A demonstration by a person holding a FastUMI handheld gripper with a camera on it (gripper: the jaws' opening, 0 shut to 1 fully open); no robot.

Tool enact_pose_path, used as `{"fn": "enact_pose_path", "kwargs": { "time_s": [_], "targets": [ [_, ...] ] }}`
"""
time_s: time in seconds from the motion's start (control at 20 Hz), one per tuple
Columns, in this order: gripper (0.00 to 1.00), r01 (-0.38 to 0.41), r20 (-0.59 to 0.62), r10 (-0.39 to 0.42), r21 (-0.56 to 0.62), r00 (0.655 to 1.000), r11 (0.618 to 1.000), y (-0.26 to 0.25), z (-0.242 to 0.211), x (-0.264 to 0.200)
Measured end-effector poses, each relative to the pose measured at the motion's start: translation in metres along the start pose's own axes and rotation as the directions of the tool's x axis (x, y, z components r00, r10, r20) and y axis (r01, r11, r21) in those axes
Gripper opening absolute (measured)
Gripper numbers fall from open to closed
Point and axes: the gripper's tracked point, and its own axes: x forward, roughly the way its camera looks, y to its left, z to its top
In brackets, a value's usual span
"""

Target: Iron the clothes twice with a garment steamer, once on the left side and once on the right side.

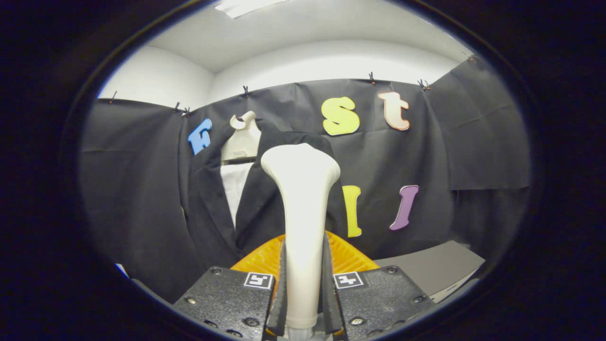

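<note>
My gripper (303, 284) is shut on the handle of a white garment steamer (303, 208), which stands upright between the fingers with its wide head at the top. Beyond it a dark jacket (213, 208) hangs on a pale hanger (242, 137) against the booth wall, open over a white shirt front (234, 189). The steamer head covers part of the jacket's right side. I cannot tell whether the head touches the cloth.
An orange ribbed object (345, 255) lies just behind the fingers, low down. A grey flat surface (435, 267) reaches out to the right of it. White walls and ceiling rise above the black cloth.
</note>
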Motion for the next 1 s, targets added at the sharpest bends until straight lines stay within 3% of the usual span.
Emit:
{"fn": "enact_pose_path", "kwargs": {
  "time_s": [0.35,1.0],
  "targets": [
    [0.33,0.036,-0.036,-0.039,-0.076,0.999,0.996,0.027,-0.017,0.023],
    [0.34,0.063,-0.117,-0.080,-0.135,0.990,0.989,0.023,-0.079,0.002]
  ]
}}
